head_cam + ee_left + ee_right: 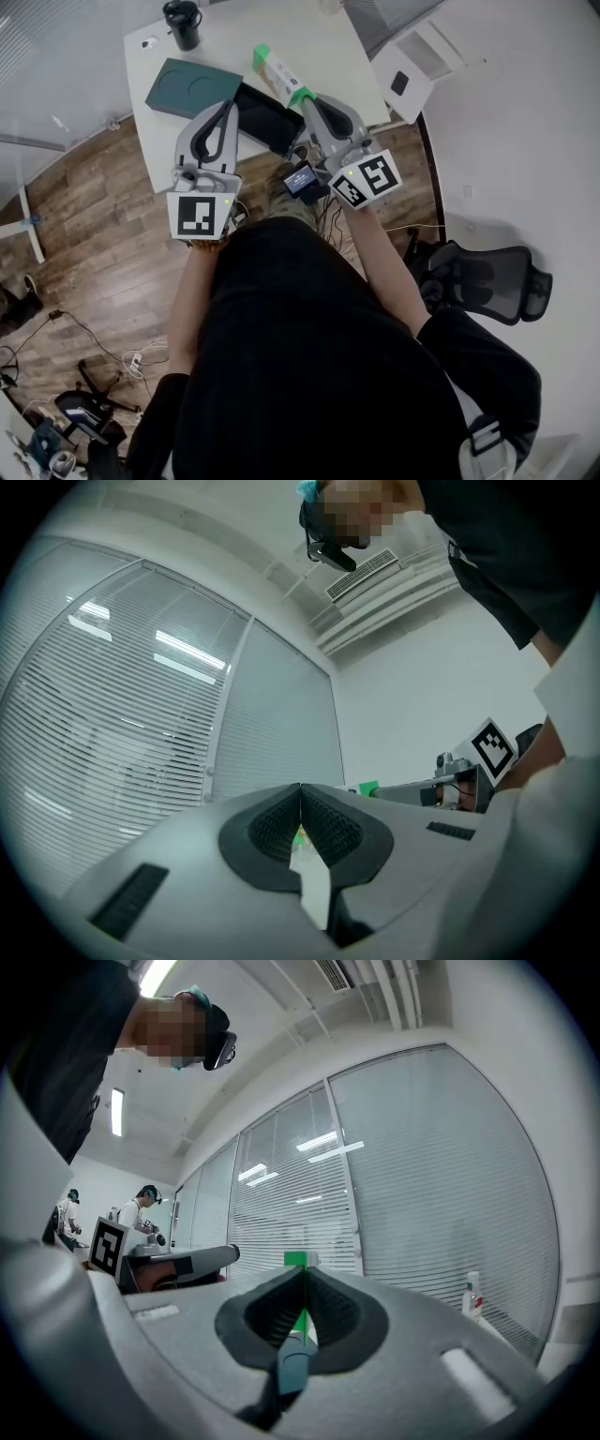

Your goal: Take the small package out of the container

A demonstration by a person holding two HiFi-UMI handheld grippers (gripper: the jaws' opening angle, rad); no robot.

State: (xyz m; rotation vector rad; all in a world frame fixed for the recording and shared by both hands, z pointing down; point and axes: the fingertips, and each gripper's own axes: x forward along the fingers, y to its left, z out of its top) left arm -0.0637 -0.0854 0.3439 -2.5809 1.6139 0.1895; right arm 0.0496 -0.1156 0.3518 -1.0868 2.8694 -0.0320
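Small package [278,73], white with green ends, is clamped in the right gripper [306,97]; the left gripper [228,106] is closed on nothing.

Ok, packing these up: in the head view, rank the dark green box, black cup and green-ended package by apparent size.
1. dark green box
2. package and black cup: alike, and the package is lifted nearer the camera, so unranked.
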